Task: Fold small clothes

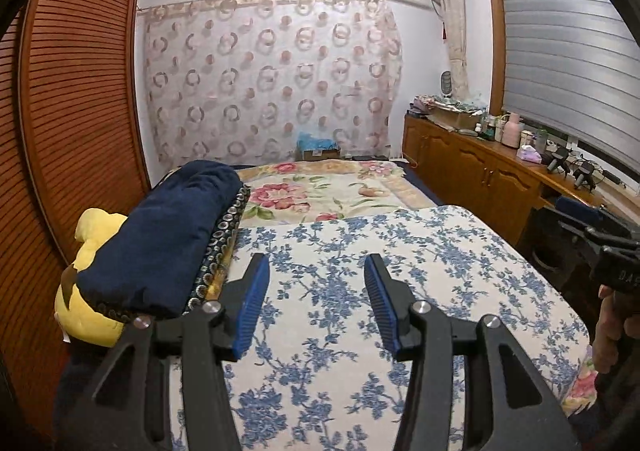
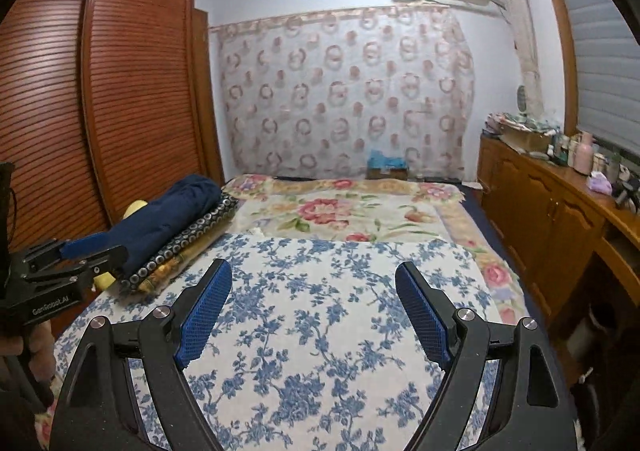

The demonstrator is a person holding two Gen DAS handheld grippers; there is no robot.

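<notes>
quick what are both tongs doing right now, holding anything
left tongs: open, nothing between the pads, over the blue floral cloth
right tongs: open wide, empty, over the same cloth

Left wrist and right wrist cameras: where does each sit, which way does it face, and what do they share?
Left wrist: on the left hand-held gripper, looking along its open fingers over the blue-flowered cloth; the right hand-held gripper and hand show at the right edge.
Right wrist: on the right hand-held gripper, open, facing the same way; the left hand-held gripper shows at the left edge.
Shared: the cloth, navy bundle, curtain.
</notes>
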